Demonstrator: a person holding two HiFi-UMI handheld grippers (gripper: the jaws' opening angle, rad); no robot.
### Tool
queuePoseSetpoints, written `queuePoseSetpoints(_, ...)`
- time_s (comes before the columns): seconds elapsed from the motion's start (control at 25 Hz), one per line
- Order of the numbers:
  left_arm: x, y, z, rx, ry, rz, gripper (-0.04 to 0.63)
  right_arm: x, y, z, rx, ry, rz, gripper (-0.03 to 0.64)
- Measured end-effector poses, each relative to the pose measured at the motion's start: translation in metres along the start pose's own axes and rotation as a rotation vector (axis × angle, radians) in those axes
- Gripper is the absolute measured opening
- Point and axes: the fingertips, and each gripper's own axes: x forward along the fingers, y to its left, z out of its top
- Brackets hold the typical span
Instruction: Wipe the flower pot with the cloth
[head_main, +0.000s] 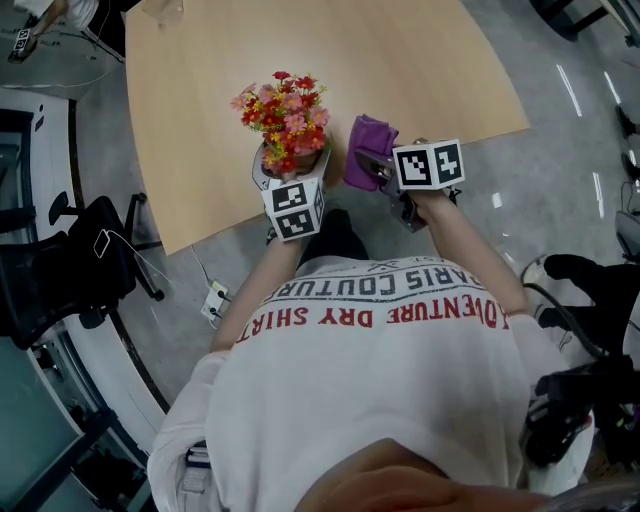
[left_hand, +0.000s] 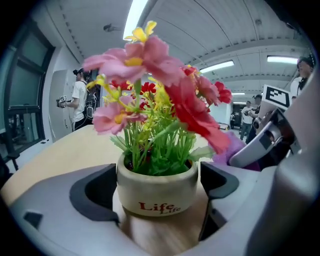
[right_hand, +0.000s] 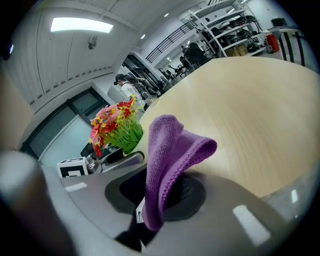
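Head view down on pale tabletop (head_main: 420, 60), with flower pot (left_hand: 157, 194) upright close to its near edge. Straddling the pot, left gripper (head_main: 292, 172) spread wide, pads clear of both side walls, grasping nothing. Just beside it along the same edge, right gripper (right_hand: 162, 192) clamped on folded purple cloth (right_hand: 172, 150), fold standing up out of the jaws. Ahead, probably a short reach leftward: pot to the cloth's left, near wall facing it, flowers (left_hand: 150, 90) overhanging the rim. Closest for the wipe, by position, the cloth-bearing right; best placed for steadying, the left.
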Motion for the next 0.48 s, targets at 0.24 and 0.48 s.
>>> queuePoseSetpoints(0.24,0.003,0.001,-0.001,0.040,0.004,-0.040,0.512,0.003,0.004,0.002,-0.001,-0.001,0.015,0.060)
queuePoseSetpoints(0.48,0.002,-0.002,0.002,0.091,-0.010,-0.162,0.511,0.008,0.016,0.005,-0.018,0.010,0.044,0.060)
